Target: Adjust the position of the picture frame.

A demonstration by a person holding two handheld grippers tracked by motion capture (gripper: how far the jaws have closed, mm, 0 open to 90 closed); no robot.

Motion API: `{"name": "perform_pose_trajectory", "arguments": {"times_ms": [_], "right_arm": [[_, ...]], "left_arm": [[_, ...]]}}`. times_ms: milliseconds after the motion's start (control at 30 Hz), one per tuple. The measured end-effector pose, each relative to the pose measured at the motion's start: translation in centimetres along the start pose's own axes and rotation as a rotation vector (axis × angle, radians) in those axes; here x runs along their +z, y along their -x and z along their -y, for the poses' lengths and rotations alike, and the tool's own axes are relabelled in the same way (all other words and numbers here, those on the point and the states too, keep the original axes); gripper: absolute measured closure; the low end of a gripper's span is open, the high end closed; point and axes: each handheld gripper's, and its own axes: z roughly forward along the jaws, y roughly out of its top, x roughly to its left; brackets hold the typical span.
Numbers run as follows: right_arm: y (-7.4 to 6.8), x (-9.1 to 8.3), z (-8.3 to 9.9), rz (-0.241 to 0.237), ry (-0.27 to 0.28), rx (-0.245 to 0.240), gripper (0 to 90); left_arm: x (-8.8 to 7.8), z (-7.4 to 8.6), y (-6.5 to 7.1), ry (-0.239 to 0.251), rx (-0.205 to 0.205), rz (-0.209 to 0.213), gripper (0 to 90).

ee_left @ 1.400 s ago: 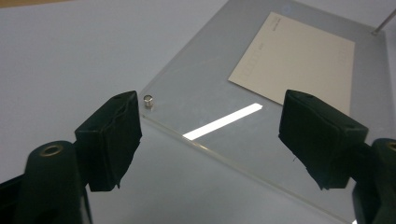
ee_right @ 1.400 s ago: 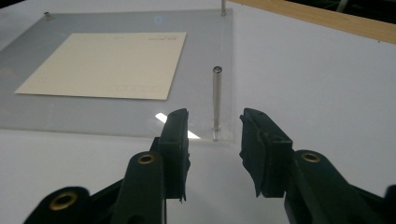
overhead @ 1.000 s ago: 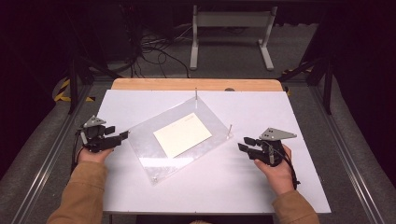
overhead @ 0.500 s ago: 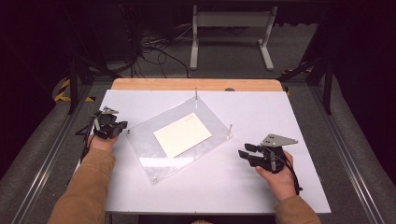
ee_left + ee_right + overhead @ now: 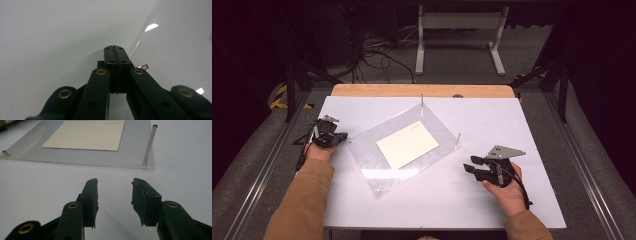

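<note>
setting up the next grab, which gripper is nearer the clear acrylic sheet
Left. The left gripper sits shut right at the clear acrylic sheet's left corner. The right gripper, jaws apart, is on the table off the sheet's right edge.

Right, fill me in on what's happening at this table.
A person works a clear acrylic plate lying on the white table, with a cream paper sheet on it and metal pins at its corners. The left gripper sits at the plate's left corner, jaws shut beside a short pin; whether it pinches anything is unclear. The right gripper is open, apart from the plate, facing the tall pin.
</note>
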Motion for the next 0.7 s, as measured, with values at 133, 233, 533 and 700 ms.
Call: {"name": "perform_pose_trajectory", "arguments": {"times_ms": [133,233,533,700], "right_arm": [[0.2,-0.2,0.0,0.003,0.008,0.007,55.8],[0.4,-0.3,0.0,0.008,0.010,0.012,55.7],[0.8,-0.7,0.0,0.019,0.020,0.021,55.8],[1.0,-0.8,0.0,0.026,0.024,0.024,55.8]], "left_arm": [[-0.2,0.1,0.5,-0.017,0.027,0.004,89.9],[-0.7,0.5,1.3,-0.038,0.056,0.051,89.9],[-1.7,1.7,3.7,-0.078,0.089,0.150,89.9],[-2.2,2.6,5.8,-0.081,0.137,0.204,90.0]]}}
